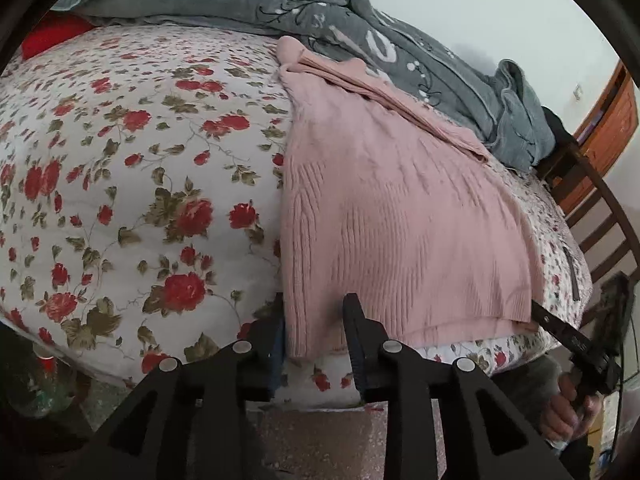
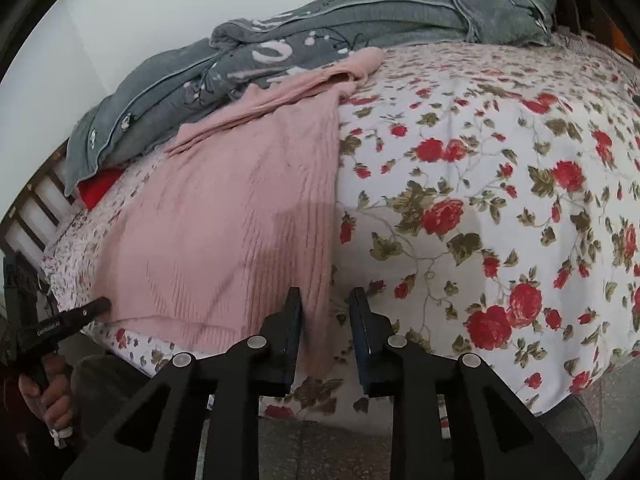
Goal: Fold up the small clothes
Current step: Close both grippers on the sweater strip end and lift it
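1. Two grippers were held at the near edge of the bed, one at each lower corner of the pink knit sweater (image 1: 400, 208).
2. The left gripper (image 1: 316, 320) was seen with its jaws slightly parted and the sweater's corner filling the gap; whether the pads pressed on it could not be told.
3. The right gripper (image 2: 326, 312) was likewise only slightly parted. The other corner lay against one finger, and bare sheet was visible before the other, so nothing was clamped.
4. Each tool was gripped by a hand (image 1: 560, 412) below the mattress edge.
5. The sweater was spread flat on the floral sheet (image 1: 140, 184), with its hem towards the grippers and its sleeves bunched at the far end.
6. That far end was touched by a crumpled grey blanket (image 1: 280, 4), which was piled along the wall side.
7. A red item (image 1: 48, 38) was partly hidden under the blanket.
8. A dark wooden bed frame (image 1: 600, 216) was seen at the bed's end, and speckled floor (image 1: 312, 432) below.
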`<action>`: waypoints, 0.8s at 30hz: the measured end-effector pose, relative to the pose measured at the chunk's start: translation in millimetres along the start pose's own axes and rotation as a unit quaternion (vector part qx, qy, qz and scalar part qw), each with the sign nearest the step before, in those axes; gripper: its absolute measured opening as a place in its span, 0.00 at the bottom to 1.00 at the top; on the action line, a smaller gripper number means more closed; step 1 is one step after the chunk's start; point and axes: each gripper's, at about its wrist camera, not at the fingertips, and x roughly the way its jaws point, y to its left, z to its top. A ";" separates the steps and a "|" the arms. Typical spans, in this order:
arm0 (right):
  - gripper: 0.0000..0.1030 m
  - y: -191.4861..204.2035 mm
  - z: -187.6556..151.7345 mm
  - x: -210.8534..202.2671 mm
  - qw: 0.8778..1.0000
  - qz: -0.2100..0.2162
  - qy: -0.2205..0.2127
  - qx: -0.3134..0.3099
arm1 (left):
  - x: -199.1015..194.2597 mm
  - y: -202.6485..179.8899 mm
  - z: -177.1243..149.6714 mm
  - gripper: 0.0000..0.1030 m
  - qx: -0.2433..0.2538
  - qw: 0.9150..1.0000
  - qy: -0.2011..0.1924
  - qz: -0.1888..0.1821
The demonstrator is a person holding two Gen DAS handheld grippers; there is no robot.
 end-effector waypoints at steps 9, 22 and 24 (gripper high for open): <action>0.05 4.4 26.8 -44.0 0.997 0.071 -0.032 -0.002 | -42.2 1.5 33.2 0.06 -0.038 0.996 -0.033 -0.076; 0.05 0.1 143.4 -76.6 0.972 0.167 -0.099 0.130 | -81.5 -22.2 157.2 0.06 -0.083 0.986 -0.107 -0.094; 0.05 -0.2 166.7 -66.3 0.971 0.168 -0.100 0.137 | -74.6 -25.4 176.3 0.06 -0.083 0.987 -0.111 -0.086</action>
